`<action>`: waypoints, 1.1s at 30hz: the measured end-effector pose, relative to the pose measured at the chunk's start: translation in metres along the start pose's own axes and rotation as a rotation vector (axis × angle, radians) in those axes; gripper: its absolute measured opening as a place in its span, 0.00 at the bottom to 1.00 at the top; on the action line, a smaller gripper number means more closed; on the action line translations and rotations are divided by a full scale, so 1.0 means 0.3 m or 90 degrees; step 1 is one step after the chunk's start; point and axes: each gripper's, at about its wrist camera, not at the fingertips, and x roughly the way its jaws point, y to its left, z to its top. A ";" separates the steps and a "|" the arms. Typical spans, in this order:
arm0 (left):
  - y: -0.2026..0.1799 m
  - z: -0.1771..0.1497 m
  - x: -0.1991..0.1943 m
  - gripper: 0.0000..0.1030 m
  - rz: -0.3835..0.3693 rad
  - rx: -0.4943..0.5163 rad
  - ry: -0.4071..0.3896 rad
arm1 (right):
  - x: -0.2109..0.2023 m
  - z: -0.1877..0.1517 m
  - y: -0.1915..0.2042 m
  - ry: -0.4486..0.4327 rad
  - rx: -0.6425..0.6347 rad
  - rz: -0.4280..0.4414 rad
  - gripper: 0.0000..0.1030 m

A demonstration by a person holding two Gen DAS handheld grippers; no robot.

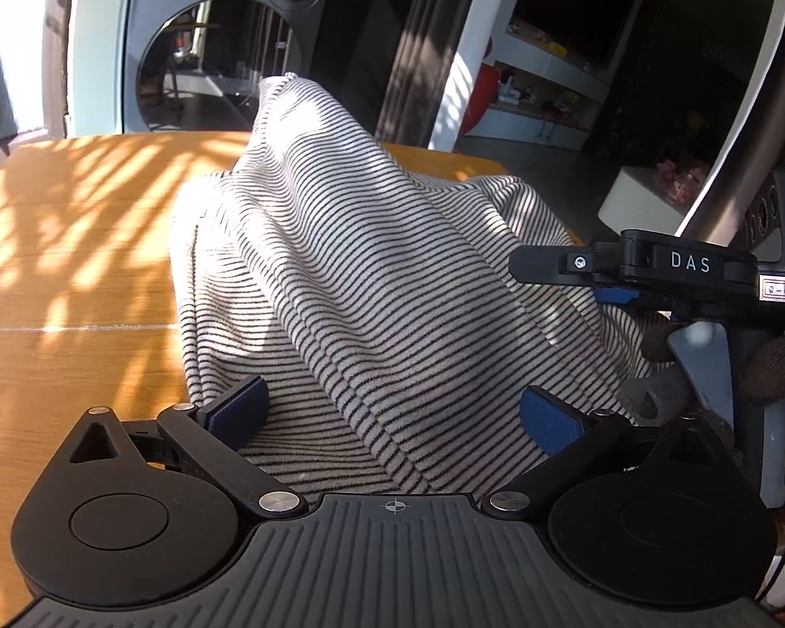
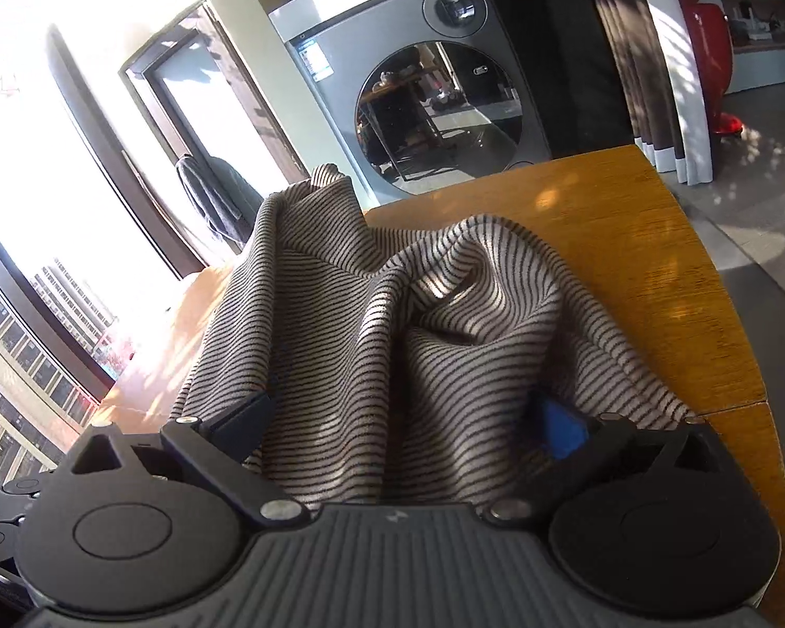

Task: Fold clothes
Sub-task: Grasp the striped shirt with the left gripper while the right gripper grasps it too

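Loosely heaped on the wooden table (image 1: 78, 240), the striped garment (image 1: 371, 282) rumples between both wide-spread hand-held grippers.

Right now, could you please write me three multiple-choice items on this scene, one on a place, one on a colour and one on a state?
1. Where does the striped garment lie?
A. on the wooden table
B. inside the washing machine
C. on the floor

2. What colour are its stripes?
A. red on white
B. dark on pale grey
C. blue on yellow

3. How is the garment lying?
A. folded into a neat square
B. spread flat
C. bunched up in a heap with raised folds

Answers:
1 A, the cloth rests on the orange-brown tabletop, with the machine standing behind it.
2 B, thin dark lines run across pale fabric in both views.
3 C, peaks and deep creases show between the open fingers of the left gripper and the right gripper.
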 end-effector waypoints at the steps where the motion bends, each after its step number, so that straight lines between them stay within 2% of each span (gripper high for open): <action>1: 0.001 -0.025 -0.034 1.00 -0.016 -0.006 0.004 | -0.030 -0.028 0.015 0.009 -0.007 0.009 1.00; 5: 0.018 -0.138 -0.182 1.00 -0.142 -0.012 0.047 | -0.161 -0.150 0.067 0.030 -0.032 0.035 1.00; 7: 0.052 -0.165 -0.236 1.00 -0.191 -0.065 0.058 | -0.216 -0.199 0.086 0.039 -0.030 0.050 1.00; 9: 0.101 -0.161 -0.276 1.00 -0.224 -0.119 0.029 | -0.262 -0.237 0.094 0.052 -0.009 0.085 1.00; 10: 0.112 -0.151 -0.287 1.00 -0.217 -0.126 0.013 | -0.274 -0.250 0.094 0.055 0.001 0.101 1.00; 11: 0.124 -0.132 -0.287 1.00 -0.188 -0.130 0.000 | -0.293 -0.266 0.093 0.055 0.012 0.119 1.00; 13: 0.138 -0.101 -0.240 0.97 -0.124 -0.150 0.026 | -0.308 -0.278 0.103 0.058 -0.002 0.121 1.00; 14: 0.147 -0.090 -0.201 0.91 -0.089 -0.165 0.050 | -0.319 -0.270 0.107 0.054 -0.003 0.112 1.00; 16: 0.148 -0.078 -0.193 0.86 -0.070 -0.161 0.040 | -0.339 -0.255 0.117 0.046 -0.005 0.092 1.00; 17: 0.145 -0.071 -0.191 0.80 -0.065 -0.159 0.044 | -0.364 -0.243 0.126 0.015 -0.018 0.085 1.00; 18: 0.146 -0.070 -0.184 0.76 -0.085 -0.169 0.047 | -0.374 -0.221 0.140 -0.015 -0.045 0.069 1.00; 20: 0.141 -0.075 -0.146 0.73 -0.130 -0.200 0.054 | -0.394 -0.175 0.170 -0.074 -0.098 0.037 0.92; 22: 0.142 -0.075 -0.109 0.65 -0.143 -0.221 0.047 | -0.333 -0.130 0.159 -0.088 -0.084 0.030 0.80; 24: 0.141 -0.070 -0.085 0.41 -0.141 -0.233 0.037 | -0.243 -0.099 0.128 -0.092 -0.050 0.015 0.74; 26: 0.145 -0.048 -0.080 0.23 -0.144 -0.237 0.014 | -0.169 -0.100 0.099 -0.079 -0.030 -0.012 0.74; 27: 0.151 -0.026 -0.097 0.20 -0.145 -0.236 -0.006 | -0.132 -0.101 0.085 -0.073 -0.020 -0.025 0.74; 28: 0.158 -0.002 -0.115 0.19 -0.145 -0.234 -0.029 | -0.113 -0.109 0.078 -0.065 -0.019 -0.023 0.74; 30: 0.198 0.068 -0.194 0.17 -0.113 -0.235 -0.119 | -0.109 -0.112 0.084 -0.070 -0.037 -0.019 0.76; 32: 0.274 0.136 -0.293 0.17 -0.050 -0.268 -0.229 | -0.106 -0.118 0.089 -0.064 -0.049 -0.025 0.76; 33: 0.328 0.171 -0.318 0.18 -0.018 -0.295 -0.262 | -0.105 -0.119 0.093 -0.063 -0.054 -0.027 0.76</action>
